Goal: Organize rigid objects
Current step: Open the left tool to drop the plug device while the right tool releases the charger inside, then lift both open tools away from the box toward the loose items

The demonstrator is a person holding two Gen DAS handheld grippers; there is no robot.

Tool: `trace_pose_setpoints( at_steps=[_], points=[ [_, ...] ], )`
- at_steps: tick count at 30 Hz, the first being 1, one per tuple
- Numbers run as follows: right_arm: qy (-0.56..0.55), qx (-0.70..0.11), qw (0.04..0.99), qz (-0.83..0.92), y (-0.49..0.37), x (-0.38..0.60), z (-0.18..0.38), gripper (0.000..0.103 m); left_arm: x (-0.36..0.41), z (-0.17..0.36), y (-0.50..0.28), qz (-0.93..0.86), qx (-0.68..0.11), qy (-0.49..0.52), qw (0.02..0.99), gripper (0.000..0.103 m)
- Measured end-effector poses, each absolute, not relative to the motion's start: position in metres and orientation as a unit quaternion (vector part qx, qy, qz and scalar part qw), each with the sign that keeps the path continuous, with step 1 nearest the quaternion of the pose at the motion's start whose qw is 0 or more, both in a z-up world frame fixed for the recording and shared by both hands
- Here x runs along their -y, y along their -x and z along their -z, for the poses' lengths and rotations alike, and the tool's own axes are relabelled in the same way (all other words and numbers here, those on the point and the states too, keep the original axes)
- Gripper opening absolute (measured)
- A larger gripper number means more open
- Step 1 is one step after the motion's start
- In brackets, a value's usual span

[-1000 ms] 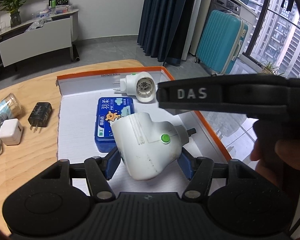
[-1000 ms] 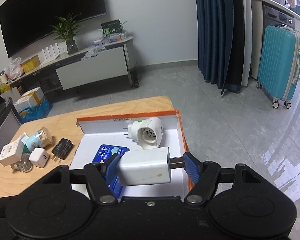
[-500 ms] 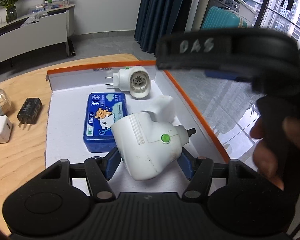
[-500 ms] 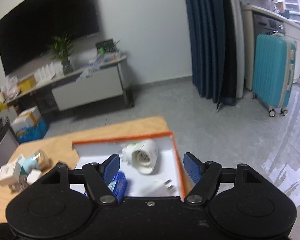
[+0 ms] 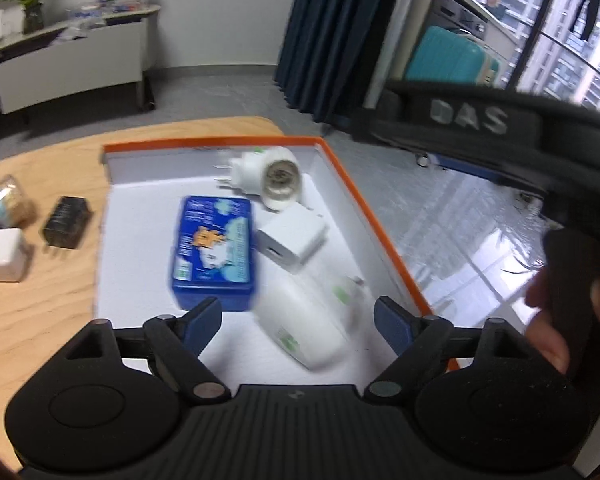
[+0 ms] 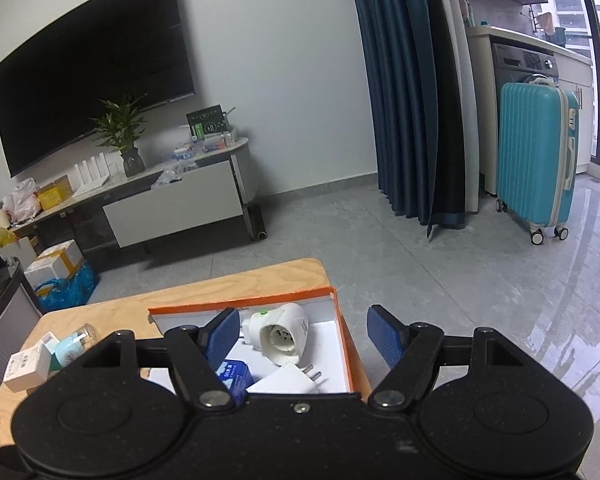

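The white plug-in unit (image 5: 304,324) lies on its side in the near part of the orange-rimmed box (image 5: 384,236), blurred, just beyond my left hand-held gripper (image 5: 298,318), whose jaws stand wide apart with nothing between them. I judge it a light, hard plastic shell, rounded and smooth, so it would slip if pinched on the curve; the flatter flanks of the body look the better hold. Just beside it lie a square white charger (image 5: 292,238) and a blue tin (image 5: 214,254), with a second plug-in unit (image 5: 266,180) at the far wall. My right hand-held gripper (image 6: 302,334) hangs above the box, spread open and empty. On the counter (image 5: 36,312) to the left wait a black adapter (image 5: 65,222) and a small white cube charger (image 5: 5,254), both stiff and easy to grip across flat sides.
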State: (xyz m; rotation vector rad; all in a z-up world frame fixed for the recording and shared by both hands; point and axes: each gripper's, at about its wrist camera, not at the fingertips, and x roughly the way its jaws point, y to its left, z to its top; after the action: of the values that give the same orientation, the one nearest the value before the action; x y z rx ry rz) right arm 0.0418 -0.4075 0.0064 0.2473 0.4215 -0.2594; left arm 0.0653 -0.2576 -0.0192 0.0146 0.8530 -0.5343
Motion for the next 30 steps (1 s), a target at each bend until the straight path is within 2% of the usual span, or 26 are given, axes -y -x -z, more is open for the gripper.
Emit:
trace_pose_setpoints(
  at_steps=[7, 30],
  points=[
    [-0.111, -0.21, 0.963, 0.128, -0.037, 0.398, -0.007, 0.088, 0.231, 0.008, -0.066, 0.205, -0.41, -0.012, 0.889, 0.095],
    [-0.062, -0.246, 0.966, 0.055, -0.038, 0.321, -0.005, 0.089, 0.13, -0.003, -0.07, 0.097, -0.412, 0.019, 0.906, 0.097]
  ],
)
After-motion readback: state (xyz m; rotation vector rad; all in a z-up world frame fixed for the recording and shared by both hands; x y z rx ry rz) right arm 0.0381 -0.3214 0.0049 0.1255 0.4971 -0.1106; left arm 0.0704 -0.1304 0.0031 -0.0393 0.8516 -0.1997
